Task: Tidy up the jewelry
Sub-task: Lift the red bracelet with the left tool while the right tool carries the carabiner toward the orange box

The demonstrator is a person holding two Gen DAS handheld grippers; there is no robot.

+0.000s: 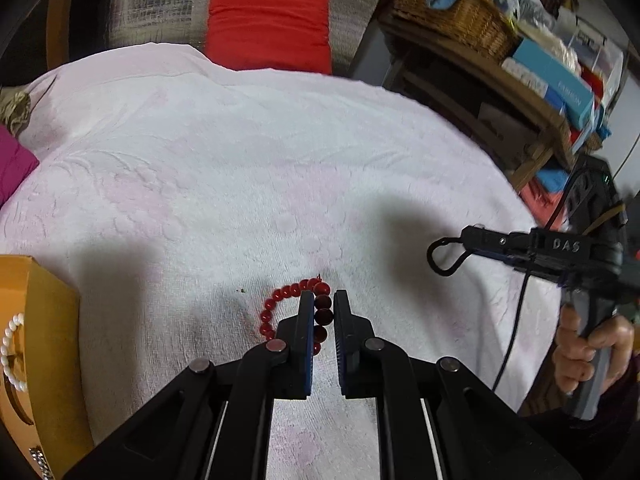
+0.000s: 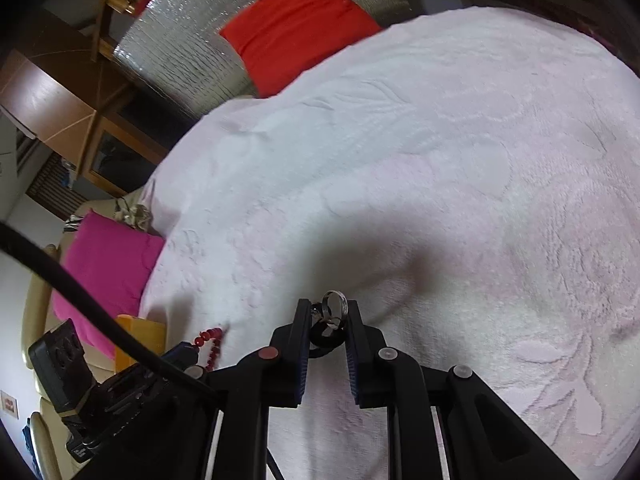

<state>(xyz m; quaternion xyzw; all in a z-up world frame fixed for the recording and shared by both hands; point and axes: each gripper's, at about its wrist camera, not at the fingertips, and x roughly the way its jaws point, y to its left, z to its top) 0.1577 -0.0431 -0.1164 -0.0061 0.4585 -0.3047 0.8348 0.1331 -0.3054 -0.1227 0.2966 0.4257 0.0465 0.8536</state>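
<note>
A red bead bracelet (image 1: pixel 280 300) lies on the pale pink bedspread (image 1: pixel 240 160). My left gripper (image 1: pixel 323 300) has its jaws closed on the bracelet's right side, with dark beads showing between the fingers. The bracelet also shows in the right wrist view (image 2: pixel 210 340), at the lower left. My right gripper (image 2: pixel 328 308) is shut on a silver ring (image 2: pixel 335 304), with a dark ring (image 2: pixel 326 340) just behind it between the jaws, held above the bedspread (image 2: pixel 400 160). The right gripper (image 1: pixel 440 256) shows at the right of the left wrist view.
An orange jewelry box (image 1: pixel 44 340) holding a white pearl bracelet (image 1: pixel 10 344) sits at the left; it also shows in the right wrist view (image 2: pixel 140 336). A red cushion (image 1: pixel 268 24) and a magenta cushion (image 2: pixel 108 264) lie beyond the bedspread. Wooden shelves (image 1: pixel 520 72) with a basket stand at the right.
</note>
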